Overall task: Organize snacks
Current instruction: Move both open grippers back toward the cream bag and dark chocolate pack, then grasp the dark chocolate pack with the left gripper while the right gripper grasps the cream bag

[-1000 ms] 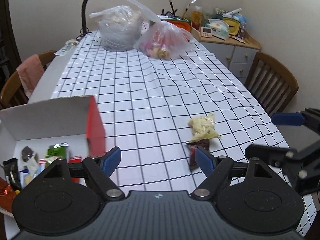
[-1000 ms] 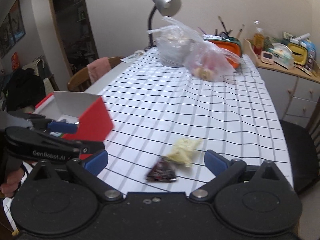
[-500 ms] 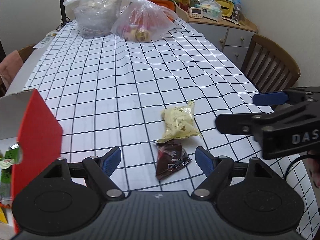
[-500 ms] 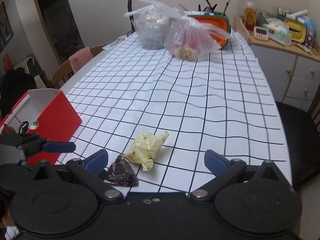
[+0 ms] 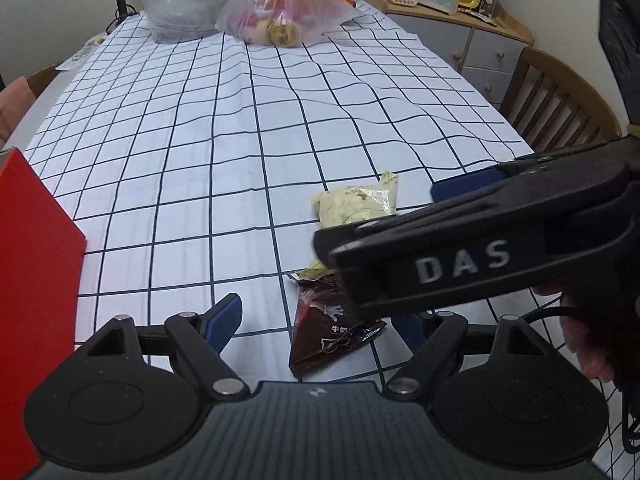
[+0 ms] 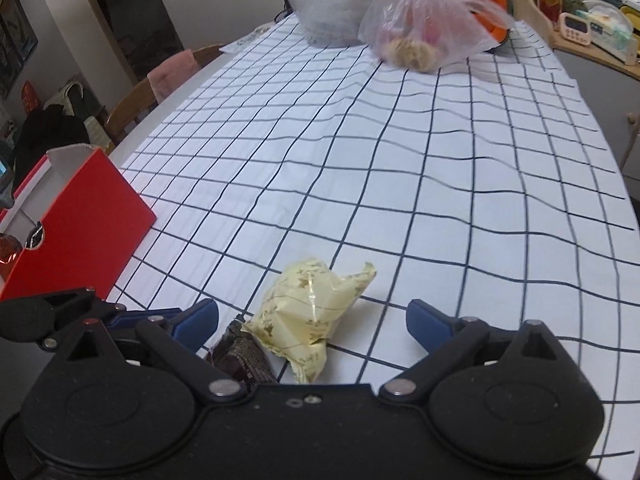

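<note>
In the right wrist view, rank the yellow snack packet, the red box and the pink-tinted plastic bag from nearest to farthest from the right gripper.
1. Yellow snack packet: on the cloth between the fingers of the right gripper.
2. Red box: left table edge, farther back.
3. Pink-tinted plastic bag: far end of the table.

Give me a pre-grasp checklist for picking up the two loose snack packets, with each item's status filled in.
1. Left claw open: ok, nothing pinched.
2. Right claw open: ok, nothing pinched.
3. Dark brown packet lies between the left claw's fingers: ok.
4. Yellow packet lies between the right claw's fingers: ok.
5. Packets apart from each other: not ok; the yellow one's edge overlaps the dark one's tip, so lifting one may drag the other.
6. Claws apart from each other: cannot tell; the right claw crosses just above the left one's far finger, and contact is unclear.
7. Red box open on top to receive snacks: ok.
</note>
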### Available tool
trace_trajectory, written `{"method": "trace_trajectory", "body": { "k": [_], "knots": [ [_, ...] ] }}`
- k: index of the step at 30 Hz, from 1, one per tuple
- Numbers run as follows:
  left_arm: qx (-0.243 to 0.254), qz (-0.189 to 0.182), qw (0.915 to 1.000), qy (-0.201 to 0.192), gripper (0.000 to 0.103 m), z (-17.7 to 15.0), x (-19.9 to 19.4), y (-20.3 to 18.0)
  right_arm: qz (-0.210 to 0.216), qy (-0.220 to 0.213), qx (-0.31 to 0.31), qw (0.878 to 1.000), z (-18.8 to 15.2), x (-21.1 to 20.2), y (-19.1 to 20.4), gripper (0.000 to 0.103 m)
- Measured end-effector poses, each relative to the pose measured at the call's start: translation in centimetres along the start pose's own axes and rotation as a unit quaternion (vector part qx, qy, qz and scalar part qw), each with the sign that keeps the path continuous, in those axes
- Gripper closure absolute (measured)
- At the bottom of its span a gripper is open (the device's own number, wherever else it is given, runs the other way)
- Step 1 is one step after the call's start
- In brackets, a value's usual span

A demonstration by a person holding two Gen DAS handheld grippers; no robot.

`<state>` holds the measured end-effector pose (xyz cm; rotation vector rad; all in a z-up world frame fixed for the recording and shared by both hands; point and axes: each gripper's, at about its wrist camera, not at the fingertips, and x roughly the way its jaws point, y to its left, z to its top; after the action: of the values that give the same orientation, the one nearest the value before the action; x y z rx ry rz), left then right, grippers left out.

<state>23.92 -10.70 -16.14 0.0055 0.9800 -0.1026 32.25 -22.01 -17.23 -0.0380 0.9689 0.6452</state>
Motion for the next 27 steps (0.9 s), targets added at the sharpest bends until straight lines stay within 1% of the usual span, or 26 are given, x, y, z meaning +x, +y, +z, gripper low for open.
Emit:
{"method": "trace_trajectory", "body": {
  "k": [2, 6, 8, 9, 10, 12, 13, 14, 16, 17, 18, 22, 27],
  "knots": [
    [0.001, 0.001, 1.0000, 0.003, 0.022, 0.0, 0.3, -0.2, -0.001, 0.005, -0.008, 1.000, 0.0, 0.6, 0.3, 0.004],
    [0.000, 0.004, 1.0000, 0.008, 0.024, 0.0, 0.7, -0.3, 0.001, 0.014, -0.012, 1.000, 0.1, 1.4, 0.5, 0.012],
    [-0.002, 0.004, 0.9999, 0.011, 0.029, 0.0, 0.8, -0.2, 0.001, 0.016, -0.015, 1.000, 0.1, 1.6, 0.5, 0.017],
    [-0.003, 0.005, 0.9999, 0.013, 0.033, 0.1, 0.9, -0.2, 0.002, 0.017, -0.016, 1.000, 0.1, 1.7, 0.6, 0.020],
    [-0.003, 0.005, 0.9999, 0.014, 0.038, 0.1, 1.0, -0.2, 0.000, 0.017, -0.015, 1.000, 0.1, 1.8, 0.6, 0.021],
    [-0.001, -0.002, 0.9998, 0.021, 0.045, 0.1, 1.1, -0.1, 0.001, 0.016, -0.016, 1.000, 0.1, 1.8, 0.6, 0.024],
    [0.000, -0.005, 0.9997, 0.023, 0.048, 0.1, 1.1, -0.1, 0.002, 0.016, -0.018, 1.000, 0.1, 1.8, 0.6, 0.028],
    [0.001, -0.006, 0.9997, 0.024, 0.050, 0.2, 1.1, -0.1, 0.001, 0.014, -0.020, 1.000, 0.1, 1.8, 0.8, 0.029],
    [0.003, -0.011, 0.9996, 0.025, 0.058, 0.4, 1.1, -0.1, 0.000, 0.011, -0.025, 1.000, 0.1, 1.7, 0.8, 0.035],
    [0.005, -0.013, 0.9996, 0.026, 0.060, 0.4, 1.1, -0.2, 0.002, 0.011, -0.025, 1.000, 0.1, 1.6, 0.8, 0.037],
    [0.007, -0.014, 0.9995, 0.026, 0.063, 0.4, 1.1, -0.3, 0.003, 0.010, -0.025, 1.000, 0.1, 1.6, 0.9, 0.041],
    [0.011, -0.018, 0.9994, 0.026, 0.067, 0.3, 1.0, -0.2, 0.004, 0.006, -0.029, 1.000, -0.1, 1.3, 1.0, 0.050],
    [0.011, -0.022, 0.9993, 0.028, 0.069, 0.0, 0.6, 0.0, 0.001, -0.001, -0.033, 0.999, -0.4, 0.9, 1.3, 0.060]
  ]
}}
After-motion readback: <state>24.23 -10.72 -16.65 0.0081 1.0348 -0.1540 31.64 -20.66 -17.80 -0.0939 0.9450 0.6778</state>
